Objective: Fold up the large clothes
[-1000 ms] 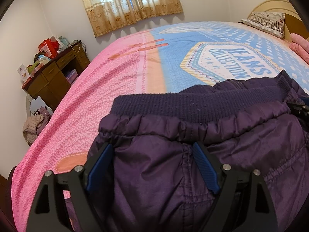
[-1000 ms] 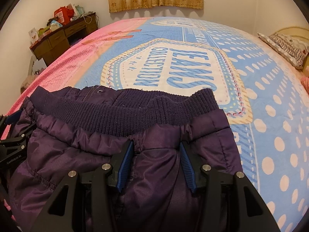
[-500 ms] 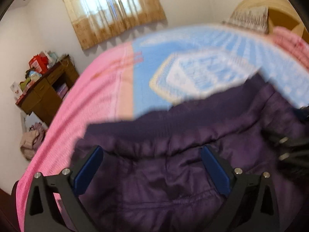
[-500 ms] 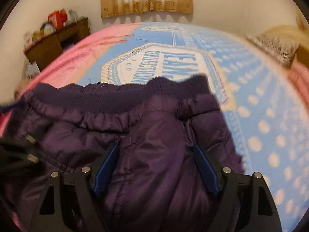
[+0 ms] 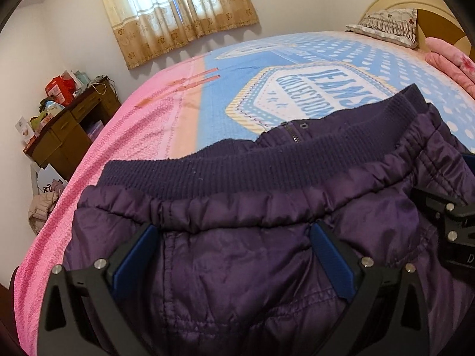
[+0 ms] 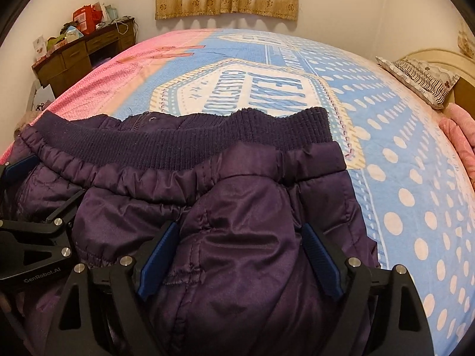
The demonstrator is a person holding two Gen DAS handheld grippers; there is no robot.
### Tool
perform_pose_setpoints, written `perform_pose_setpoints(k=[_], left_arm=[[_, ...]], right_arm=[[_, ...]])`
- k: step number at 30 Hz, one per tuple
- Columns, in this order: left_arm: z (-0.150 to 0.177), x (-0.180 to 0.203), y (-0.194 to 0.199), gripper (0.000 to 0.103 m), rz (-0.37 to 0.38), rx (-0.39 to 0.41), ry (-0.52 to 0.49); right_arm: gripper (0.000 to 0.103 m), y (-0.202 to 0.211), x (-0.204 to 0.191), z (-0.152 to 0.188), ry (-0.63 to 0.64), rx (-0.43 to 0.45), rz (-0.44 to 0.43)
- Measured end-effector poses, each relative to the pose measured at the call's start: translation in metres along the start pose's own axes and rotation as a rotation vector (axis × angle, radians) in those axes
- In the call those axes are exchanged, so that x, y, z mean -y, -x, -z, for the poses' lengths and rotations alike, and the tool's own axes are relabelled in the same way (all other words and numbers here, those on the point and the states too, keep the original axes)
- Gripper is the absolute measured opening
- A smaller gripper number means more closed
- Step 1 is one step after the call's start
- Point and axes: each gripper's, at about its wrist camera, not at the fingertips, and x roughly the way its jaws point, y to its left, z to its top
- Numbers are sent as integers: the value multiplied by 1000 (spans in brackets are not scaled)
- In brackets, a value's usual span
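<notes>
A dark purple padded jacket (image 5: pixel 252 252) with a ribbed knit hem lies on the bed, hem edge away from me. It also shows in the right wrist view (image 6: pixel 207 207). My left gripper (image 5: pixel 234 255) stands open over the jacket's left part, blue pads wide apart with fabric between them. My right gripper (image 6: pixel 240 258) stands open over the right part, a bulge of fabric between its pads. Each gripper shows at the other view's edge.
The bed (image 6: pixel 386 118) has a blue dotted cover with a "JEANS COLLECTION" print and a pink side (image 5: pixel 118 154). A cluttered wooden desk (image 5: pixel 68 130) stands left by the wall. A pillow (image 6: pixel 421 80) and pink bedding (image 5: pixel 451 62) lie at the headboard.
Both grippers have opened wider and let the jacket rest on the bed. The jacket's hem lies a little farther forward on the cover.
</notes>
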Motion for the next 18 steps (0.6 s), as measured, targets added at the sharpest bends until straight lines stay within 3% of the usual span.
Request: perform_pose_setpoints(k=[18], left_arm=[[0,3,2,103,-22,2,-11]], right_arm=[[87,0,-7,3,12,5,23]])
